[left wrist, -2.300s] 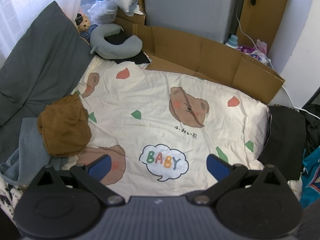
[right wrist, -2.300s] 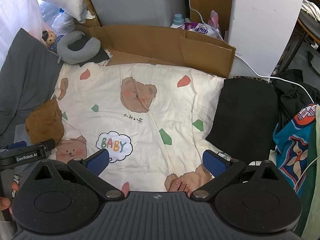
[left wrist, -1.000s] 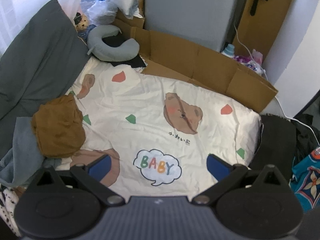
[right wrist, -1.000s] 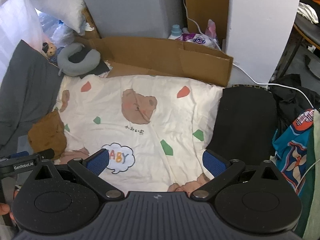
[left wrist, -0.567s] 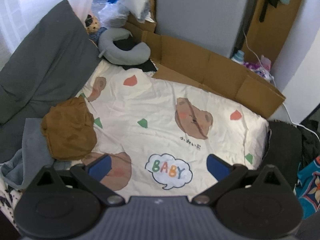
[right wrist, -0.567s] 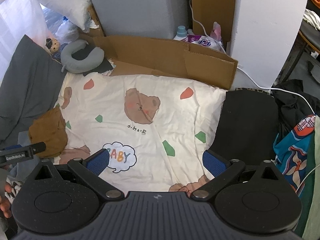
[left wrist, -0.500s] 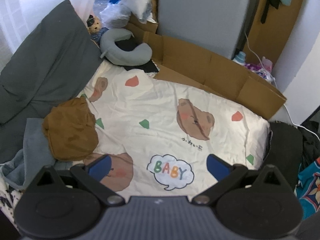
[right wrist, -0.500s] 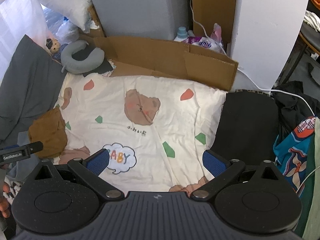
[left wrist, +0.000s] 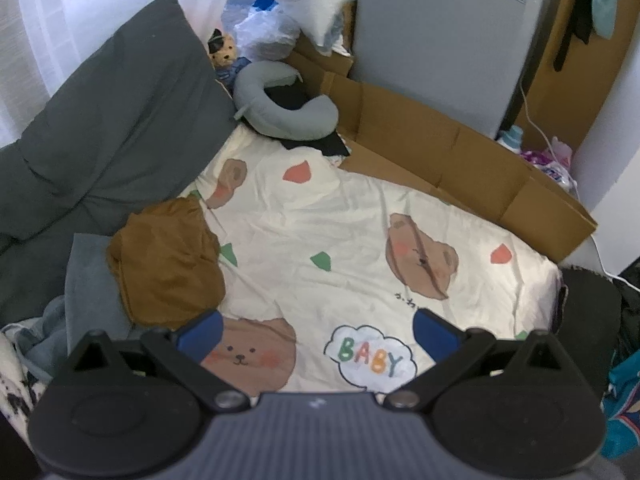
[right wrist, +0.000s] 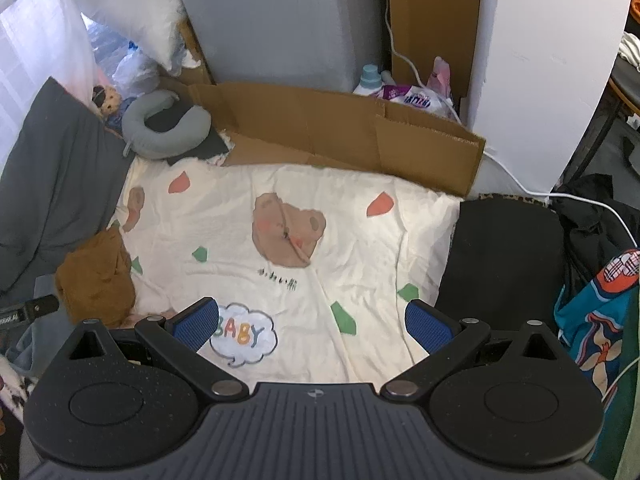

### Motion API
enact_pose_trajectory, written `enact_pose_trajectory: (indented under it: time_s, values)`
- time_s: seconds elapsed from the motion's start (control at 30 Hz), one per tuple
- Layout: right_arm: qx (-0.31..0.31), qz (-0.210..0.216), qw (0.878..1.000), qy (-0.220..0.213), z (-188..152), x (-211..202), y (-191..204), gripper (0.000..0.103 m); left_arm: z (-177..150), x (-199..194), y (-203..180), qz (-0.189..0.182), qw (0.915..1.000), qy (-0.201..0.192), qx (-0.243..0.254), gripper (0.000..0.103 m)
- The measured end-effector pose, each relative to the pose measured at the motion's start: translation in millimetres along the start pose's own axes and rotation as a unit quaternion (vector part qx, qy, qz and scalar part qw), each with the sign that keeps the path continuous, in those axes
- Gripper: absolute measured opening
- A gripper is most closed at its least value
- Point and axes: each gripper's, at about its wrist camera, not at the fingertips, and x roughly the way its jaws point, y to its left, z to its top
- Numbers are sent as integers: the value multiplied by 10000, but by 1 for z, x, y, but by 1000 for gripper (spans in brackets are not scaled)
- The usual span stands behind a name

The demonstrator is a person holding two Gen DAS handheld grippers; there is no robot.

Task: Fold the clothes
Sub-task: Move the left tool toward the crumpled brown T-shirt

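A crumpled brown garment (left wrist: 166, 264) (right wrist: 96, 280) lies at the left edge of a cream bear-print bed sheet (left wrist: 360, 248) (right wrist: 280, 248). Under and left of it sits a grey-blue garment (left wrist: 90, 292). A folded black garment (right wrist: 504, 256) (left wrist: 584, 312) rests at the sheet's right edge. My left gripper (left wrist: 316, 334) hovers open above the sheet's near side, just right of the brown garment. Over the near middle of the sheet my right gripper (right wrist: 312, 326) hangs open, holding nothing. The left gripper's body (right wrist: 28, 312) shows at the far left of the right wrist view.
A dark grey duvet (left wrist: 100, 140) fills the left. A grey neck pillow (left wrist: 280, 112) and a plush toy (left wrist: 222, 50) lie at the back left. Flattened cardboard (left wrist: 440, 160) lines the back. A teal patterned cloth (right wrist: 600, 320) and dark clothes (right wrist: 592, 224) sit at the right.
Both grippers stayed open. The left view has shifted so the brown garment sits closer and more to the centre; the right gripper has drifted slightly back over the sheet.
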Motion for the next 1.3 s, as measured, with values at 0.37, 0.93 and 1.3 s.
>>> enact_pose_trajectory:
  time_s: [0.37, 0.93, 1.3]
  values:
    - [-86, 104, 9998, -132, 12, 23, 3, 102, 7, 15, 38, -13, 9996, -140, -252, 98]
    - [-362, 382, 9983, -258, 39, 74, 6, 102, -2, 54, 139, 449, 9927, -285, -1084, 85]
    - [-741, 935, 9915, -515, 65, 105, 14, 102, -9, 79, 181, 560, 9856, -726, -1418, 68]
